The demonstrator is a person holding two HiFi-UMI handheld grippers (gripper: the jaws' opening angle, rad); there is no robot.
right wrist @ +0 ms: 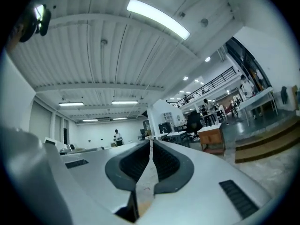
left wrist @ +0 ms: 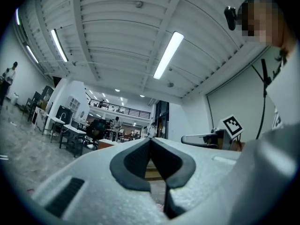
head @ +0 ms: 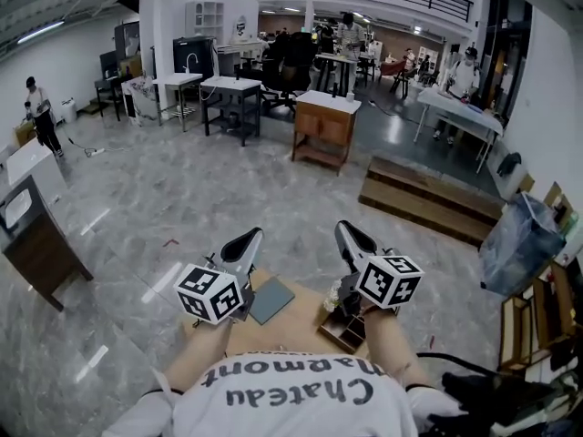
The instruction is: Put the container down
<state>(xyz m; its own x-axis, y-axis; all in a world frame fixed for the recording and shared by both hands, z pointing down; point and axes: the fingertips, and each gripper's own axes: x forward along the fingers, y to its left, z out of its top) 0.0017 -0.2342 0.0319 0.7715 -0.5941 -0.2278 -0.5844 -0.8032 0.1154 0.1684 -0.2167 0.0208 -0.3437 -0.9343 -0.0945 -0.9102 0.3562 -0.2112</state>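
In the head view both grippers are held up over a small wooden table (head: 293, 333) and point out into the room. My left gripper (head: 248, 238) is shut, its dark pads meeting at the tip (left wrist: 150, 139) with nothing between them. My right gripper (head: 347, 230) is shut too, and its jaws (right wrist: 150, 143) hold nothing. A wooden container (head: 345, 331) with compartments sits on the table under the right gripper, partly hidden by the right hand. A flat grey-blue piece (head: 271, 300) lies on the table between the grippers. The left gripper view also shows the right gripper (left wrist: 206, 138).
A wooden cabinet (head: 325, 127) and a low wooden platform (head: 428, 198) stand ahead on the grey floor. At the left is a dark stand (head: 36, 248), and a blue plastic bag (head: 519, 242) hangs at the right. Desks, chairs and several people are farther back.
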